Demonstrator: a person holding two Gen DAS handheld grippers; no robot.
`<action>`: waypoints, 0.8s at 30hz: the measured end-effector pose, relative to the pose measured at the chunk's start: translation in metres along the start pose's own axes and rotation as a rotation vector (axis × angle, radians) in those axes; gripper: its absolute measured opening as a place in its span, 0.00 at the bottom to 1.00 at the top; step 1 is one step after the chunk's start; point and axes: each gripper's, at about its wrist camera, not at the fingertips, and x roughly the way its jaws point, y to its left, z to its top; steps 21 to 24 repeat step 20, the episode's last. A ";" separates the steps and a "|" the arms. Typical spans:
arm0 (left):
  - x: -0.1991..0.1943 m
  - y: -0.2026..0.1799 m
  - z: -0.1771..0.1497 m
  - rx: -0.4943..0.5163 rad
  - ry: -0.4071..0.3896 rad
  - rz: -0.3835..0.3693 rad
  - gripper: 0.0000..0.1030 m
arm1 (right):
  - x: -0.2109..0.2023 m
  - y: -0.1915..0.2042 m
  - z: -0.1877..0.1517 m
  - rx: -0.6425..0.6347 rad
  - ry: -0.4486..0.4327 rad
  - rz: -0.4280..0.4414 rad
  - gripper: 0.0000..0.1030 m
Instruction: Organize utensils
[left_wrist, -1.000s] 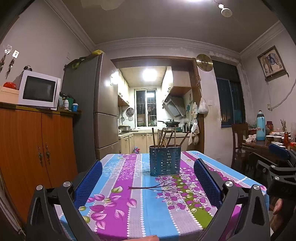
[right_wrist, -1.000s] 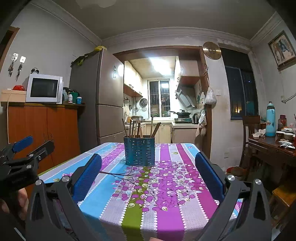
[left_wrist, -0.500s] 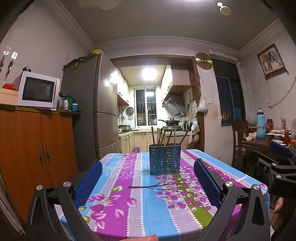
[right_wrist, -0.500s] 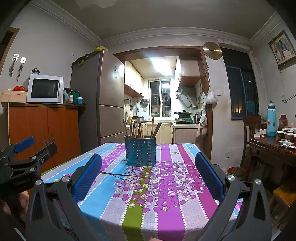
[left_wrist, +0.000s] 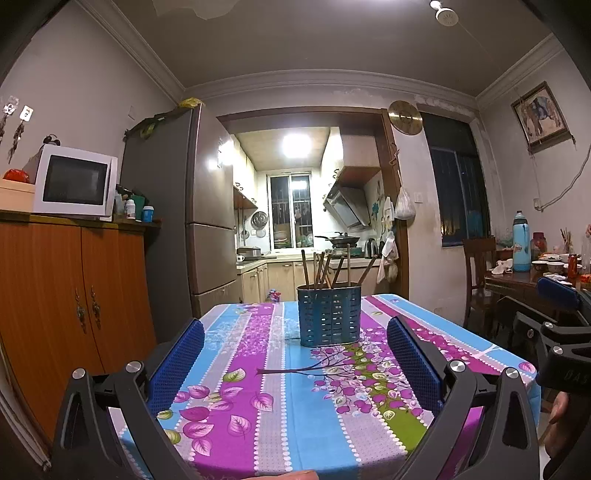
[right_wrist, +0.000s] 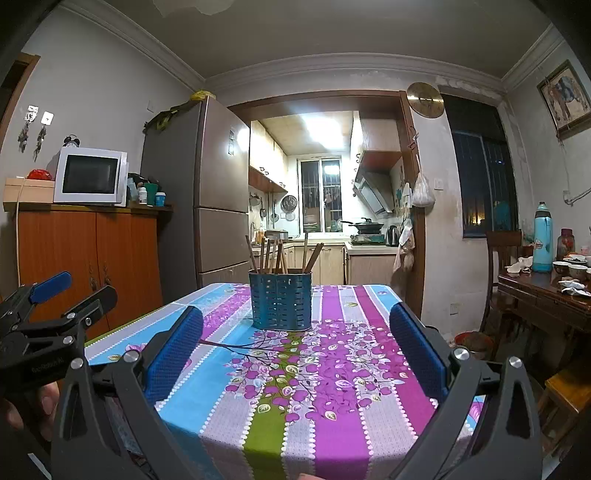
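Observation:
A blue slotted utensil holder (left_wrist: 328, 315) stands upright near the far middle of the floral tablecloth (left_wrist: 273, 398); it also shows in the right wrist view (right_wrist: 280, 301). Several brown chopsticks (left_wrist: 325, 269) stand in it, also seen in the right wrist view (right_wrist: 277, 256). My left gripper (left_wrist: 295, 354) is open and empty, held at the near table edge. My right gripper (right_wrist: 295, 343) is open and empty, also at the near edge. Each gripper shows at the other view's side, the right gripper (left_wrist: 561, 332) and the left gripper (right_wrist: 48, 325).
An orange cabinet (left_wrist: 66, 295) with a microwave (left_wrist: 74, 181) stands at the left, a fridge (left_wrist: 199, 221) beside it. A wooden side table (right_wrist: 546, 295) with bowls and a blue flask (right_wrist: 542, 236) stands at the right. A kitchen doorway lies behind.
Both views have shifted only slightly; the holder sits a touch higher in the left view. Both grippers stay open and empty.

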 end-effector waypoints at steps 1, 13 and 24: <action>0.000 0.000 0.000 0.000 0.000 0.001 0.96 | 0.000 0.000 0.000 0.000 0.000 0.000 0.95; 0.004 0.002 -0.001 -0.006 0.011 -0.010 0.96 | 0.000 -0.001 0.001 -0.001 0.004 0.003 0.95; 0.019 0.003 -0.005 0.001 0.084 0.006 0.96 | 0.000 -0.002 0.001 -0.003 0.011 0.004 0.95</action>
